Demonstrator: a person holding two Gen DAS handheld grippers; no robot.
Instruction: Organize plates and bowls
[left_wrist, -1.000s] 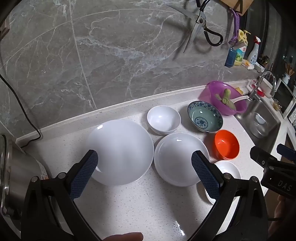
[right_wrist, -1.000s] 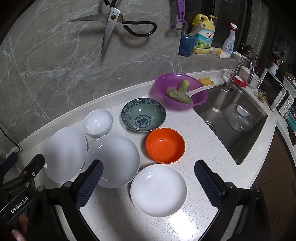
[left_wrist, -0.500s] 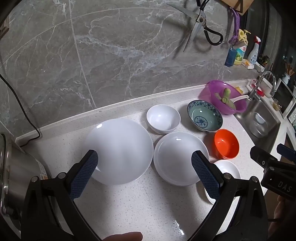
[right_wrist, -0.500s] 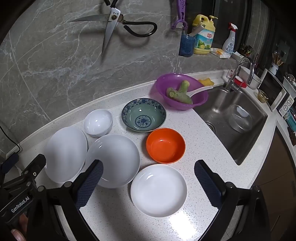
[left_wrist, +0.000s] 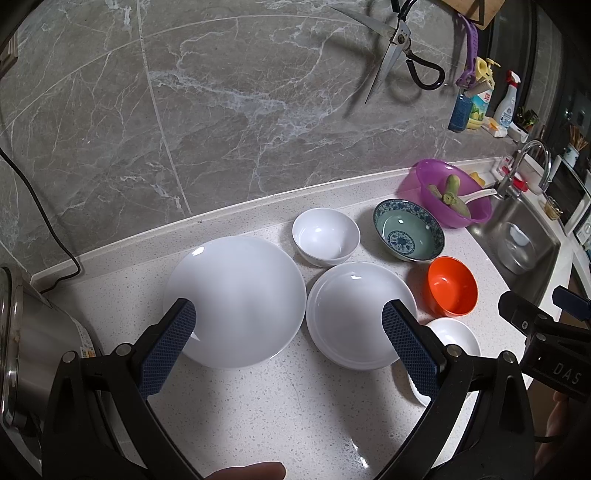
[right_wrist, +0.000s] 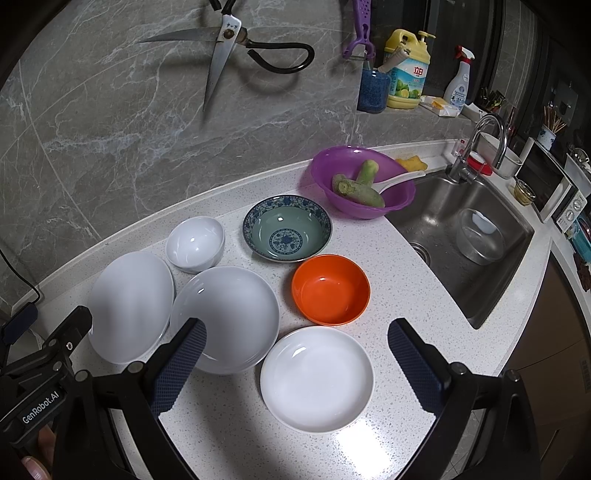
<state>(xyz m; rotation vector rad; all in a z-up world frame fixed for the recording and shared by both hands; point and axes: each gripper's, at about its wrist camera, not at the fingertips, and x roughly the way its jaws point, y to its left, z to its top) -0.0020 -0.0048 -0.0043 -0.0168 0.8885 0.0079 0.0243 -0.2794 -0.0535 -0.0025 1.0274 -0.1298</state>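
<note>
Blue-padded left tongs (left_wrist: 288, 345) and right tongs (right_wrist: 295, 362) — spread wide (empty) — hover over plates.

Scissors (right_wrist: 229, 48) and a purple peeler (right_wrist: 360, 29) hang on the grey marble wall (left_wrist: 221, 110). A purple basin (right_wrist: 364, 182) near the sink (right_wrist: 469, 225) holds green vegetable pieces (right_wrist: 360, 184) and a white spoon (right_wrist: 400, 180). Dish soap (right_wrist: 406, 70) and a spray bottle (right_wrist: 458, 79) stand on the ledge. A steel cooker (left_wrist: 26, 339) occupies the tabletop's (left_wrist: 277, 406) left end.

Three white plates (right_wrist: 317, 378), three bowls (right_wrist: 330, 294), seemingly unstacked.
</note>
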